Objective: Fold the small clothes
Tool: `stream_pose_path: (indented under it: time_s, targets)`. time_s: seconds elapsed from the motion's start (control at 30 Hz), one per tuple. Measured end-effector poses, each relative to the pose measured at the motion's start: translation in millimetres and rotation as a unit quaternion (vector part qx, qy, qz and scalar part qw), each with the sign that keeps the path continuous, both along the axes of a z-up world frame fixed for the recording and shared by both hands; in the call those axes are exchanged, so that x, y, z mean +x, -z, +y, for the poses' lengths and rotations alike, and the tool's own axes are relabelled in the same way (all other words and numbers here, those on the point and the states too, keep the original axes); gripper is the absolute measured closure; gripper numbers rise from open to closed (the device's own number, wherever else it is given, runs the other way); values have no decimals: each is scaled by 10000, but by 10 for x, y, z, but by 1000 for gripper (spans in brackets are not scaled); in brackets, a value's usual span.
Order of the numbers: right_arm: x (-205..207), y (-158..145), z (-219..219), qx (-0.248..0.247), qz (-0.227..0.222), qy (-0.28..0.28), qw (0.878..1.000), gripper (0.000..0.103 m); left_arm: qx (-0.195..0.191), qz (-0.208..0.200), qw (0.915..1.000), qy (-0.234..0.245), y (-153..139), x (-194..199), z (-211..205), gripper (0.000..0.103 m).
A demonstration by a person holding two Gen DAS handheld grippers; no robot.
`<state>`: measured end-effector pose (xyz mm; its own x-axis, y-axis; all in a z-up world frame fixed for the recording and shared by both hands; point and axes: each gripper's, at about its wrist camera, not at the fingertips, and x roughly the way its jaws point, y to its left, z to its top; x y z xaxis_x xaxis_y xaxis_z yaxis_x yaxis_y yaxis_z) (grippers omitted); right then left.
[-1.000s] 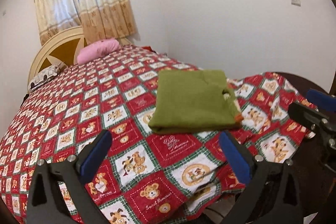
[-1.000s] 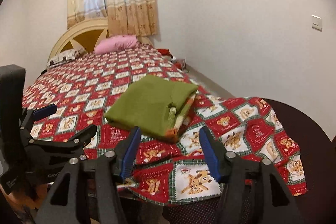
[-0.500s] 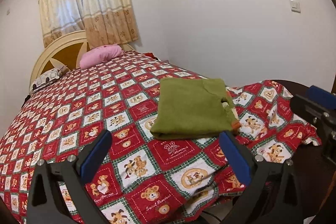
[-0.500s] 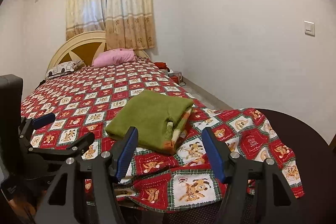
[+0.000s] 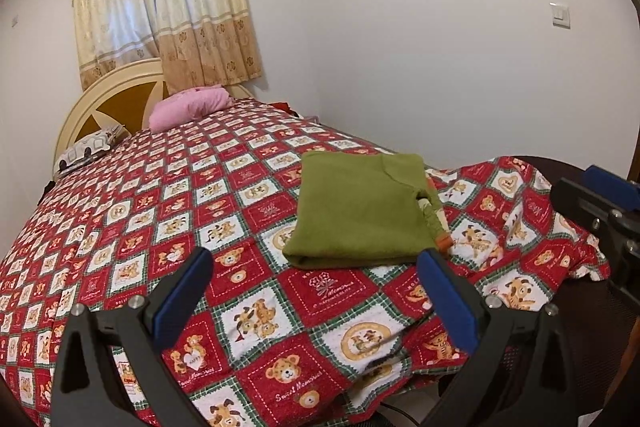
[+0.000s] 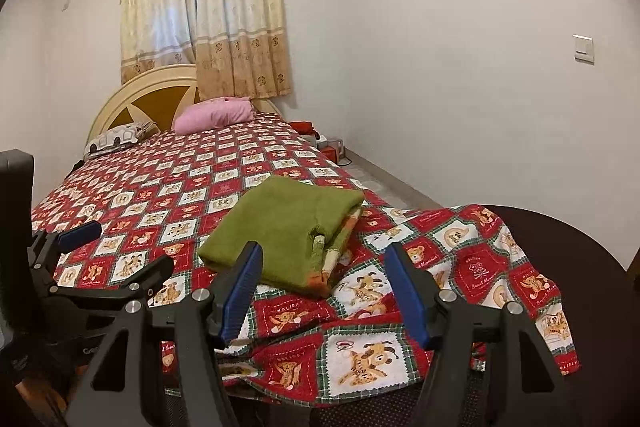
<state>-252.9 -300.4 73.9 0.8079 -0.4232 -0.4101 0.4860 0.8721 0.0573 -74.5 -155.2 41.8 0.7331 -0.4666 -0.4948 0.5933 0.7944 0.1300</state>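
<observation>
Cloth at frame centre — the green garment (image 5: 360,211) looks soft, light, limp; best pinched at a folded corner. Left gripper (image 5: 316,291) and right gripper (image 6: 324,283) hover with jaws wide, empty.

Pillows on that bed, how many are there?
2, both at the headboard end: a pink pillow under the curtains and a patterned pillow to its left. Others could be hidden from these views.

Folded green garment (image 5: 362,209): one, just ahead of both grippers
Grippers: two, left gripper (image 5: 316,291) and right gripper (image 6: 324,285) (each with two blue-padded fingers)
Pillows: two, pink pillow (image 5: 190,107) and patterned pillow (image 5: 90,149), far ahead
Curtain (image 6: 208,15) panels: two
Light switch (image 6: 584,49): one, ahead to the right
Bedspread (image 5: 160,195): one
</observation>
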Motion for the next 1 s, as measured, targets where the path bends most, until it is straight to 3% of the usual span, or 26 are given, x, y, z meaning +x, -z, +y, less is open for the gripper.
stream_pose_path:
  time_s: [1.0]
  targets:
    - [8,3,-6,-35,38,0,10000,38,1,-11,10000,-28,-15,21,7,0]
